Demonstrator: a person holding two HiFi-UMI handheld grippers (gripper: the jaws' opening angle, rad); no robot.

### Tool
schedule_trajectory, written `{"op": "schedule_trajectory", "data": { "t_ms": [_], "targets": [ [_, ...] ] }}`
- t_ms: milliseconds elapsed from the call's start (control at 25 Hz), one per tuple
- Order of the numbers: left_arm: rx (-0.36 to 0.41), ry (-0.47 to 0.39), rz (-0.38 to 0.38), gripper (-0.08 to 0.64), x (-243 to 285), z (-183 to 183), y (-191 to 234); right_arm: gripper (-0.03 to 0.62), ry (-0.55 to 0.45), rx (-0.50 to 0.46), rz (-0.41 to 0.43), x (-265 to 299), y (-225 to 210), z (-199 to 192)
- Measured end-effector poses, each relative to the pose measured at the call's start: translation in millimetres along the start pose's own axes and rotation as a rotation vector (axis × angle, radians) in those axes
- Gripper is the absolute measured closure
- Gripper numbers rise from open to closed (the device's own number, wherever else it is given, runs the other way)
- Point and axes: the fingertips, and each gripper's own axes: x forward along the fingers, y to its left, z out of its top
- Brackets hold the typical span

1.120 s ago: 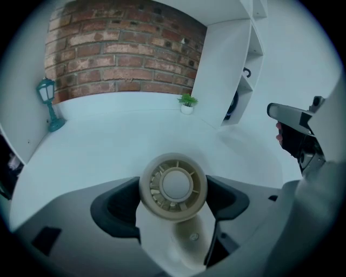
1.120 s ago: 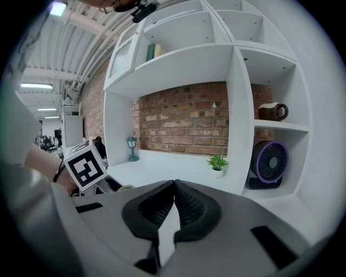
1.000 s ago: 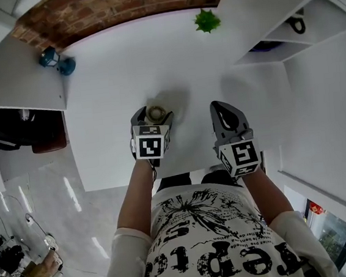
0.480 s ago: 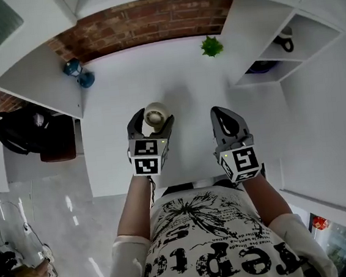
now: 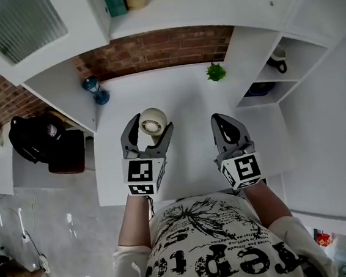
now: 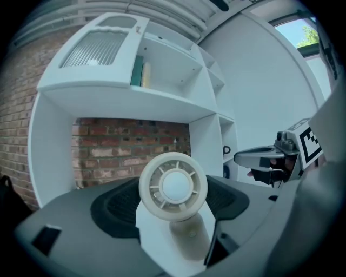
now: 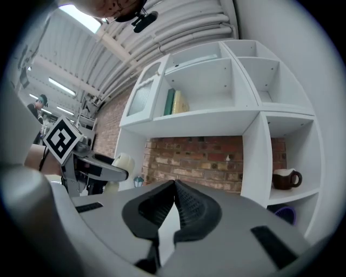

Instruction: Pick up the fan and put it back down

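A small cream fan (image 5: 153, 121) with a round grilled head sits between the jaws of my left gripper (image 5: 152, 124), above the white table (image 5: 193, 157). In the left gripper view the fan's head (image 6: 173, 186) fills the gap between the dark pads and its beige base (image 6: 189, 238) hangs below; the left gripper (image 6: 173, 201) is shut on it. My right gripper (image 5: 222, 122) hovers to the right of the fan, shut with nothing held; its pads meet in the right gripper view (image 7: 174, 190). Each gripper shows in the other's view: the right gripper (image 6: 265, 158), the left gripper (image 7: 94, 165).
A green plant (image 5: 216, 72) and a blue ornament (image 5: 97, 90) stand at the table's back by the brick wall. White shelves on the right hold a mug (image 5: 278, 59) and a purple bowl (image 5: 258, 87). A black bag (image 5: 38, 140) lies left of the table.
The left gripper with the fan has come nearer the head camera and looks larger. The view has tilted up, showing more shelves. The right gripper has stayed shut.
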Motion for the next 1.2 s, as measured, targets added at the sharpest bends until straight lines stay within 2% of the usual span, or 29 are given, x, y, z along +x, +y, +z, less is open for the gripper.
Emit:
{"op": "schedule_trajectory", "data": {
  "t_ms": [280,480,600,720,1040,1200],
  "targets": [
    [0.024,-0.181,0.027,0.181,-38.6,57.2,3.6,0.577,-0.076,-0.045,0.02,-6.7,-0.2,32.5],
    [0.024,-0.282,0.042,0.181,-59.0,74.6,8.4,0.577,-0.116,-0.064,0.043,-8.9,3.3,45.7],
    [0.011,-0.311,0.04,0.181,-64.0,78.2,9.8,0.577,-0.122,-0.058,0.049,-9.8,4.1,49.9],
    [0.01,-0.316,0.04,0.182,-64.5,76.8,11.6,0.577,-0.113,-0.05,0.053,-8.7,4.9,49.3],
    [0.005,-0.262,0.025,0.181,-59.3,64.8,15.8,0.577,-0.068,-0.009,0.045,-2.6,4.1,40.0],
    [0.011,-0.19,0.014,0.181,-48.1,46.9,17.6,0.577,-0.033,0.008,0.041,0.7,5.7,27.0]
  ]
}}
